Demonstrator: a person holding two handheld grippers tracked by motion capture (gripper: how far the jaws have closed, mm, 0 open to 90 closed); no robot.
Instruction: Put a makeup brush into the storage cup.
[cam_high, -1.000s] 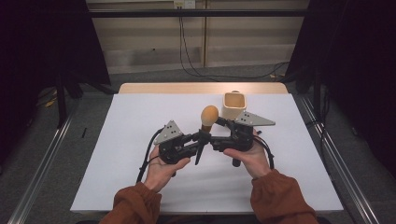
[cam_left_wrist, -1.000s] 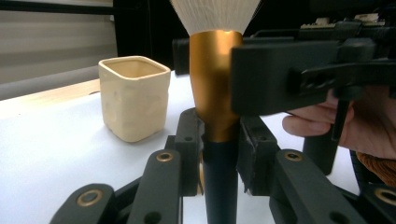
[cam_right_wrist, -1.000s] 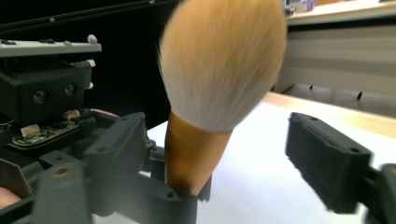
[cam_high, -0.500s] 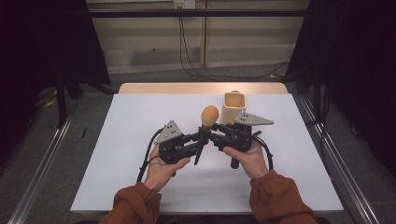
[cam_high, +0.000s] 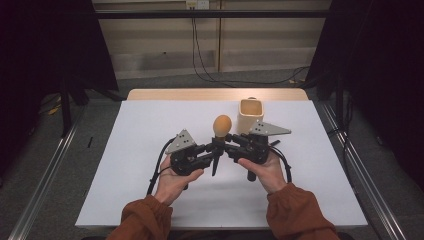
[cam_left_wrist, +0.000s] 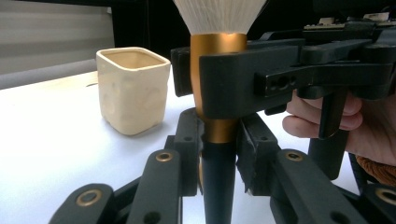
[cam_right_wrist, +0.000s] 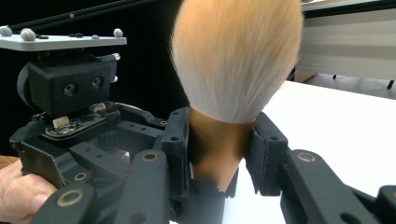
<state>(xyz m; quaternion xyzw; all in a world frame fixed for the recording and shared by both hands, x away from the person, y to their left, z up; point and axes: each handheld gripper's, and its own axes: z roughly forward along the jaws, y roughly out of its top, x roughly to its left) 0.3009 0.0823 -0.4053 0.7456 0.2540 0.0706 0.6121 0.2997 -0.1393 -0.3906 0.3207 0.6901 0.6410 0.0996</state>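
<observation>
A makeup brush (cam_high: 222, 125) stands upright above the table, with a tan-tipped tuft (cam_right_wrist: 236, 56), a gold collar (cam_left_wrist: 219, 130) and a black handle. My left gripper (cam_high: 214, 150) comes in from the left and is shut on the black handle (cam_left_wrist: 218, 186). My right gripper (cam_high: 226, 140) comes in from the right. Its jaws have just been closing with the gold collar between them, and their pads (cam_right_wrist: 180, 135) now press on the collar. In the left gripper view the right gripper (cam_left_wrist: 224, 79) crosses in front of the collar.
A cream square cup (cam_high: 250, 114) stands open and upright just behind the right gripper, also seen in the left gripper view (cam_left_wrist: 133, 88). The white table top (cam_high: 150, 130) spreads wide to the left and front. Dark floor and rails lie beyond its edges.
The right gripper's jaws have drawn in onto the brush's gold collar. Both hands and the brush stay where they were.
</observation>
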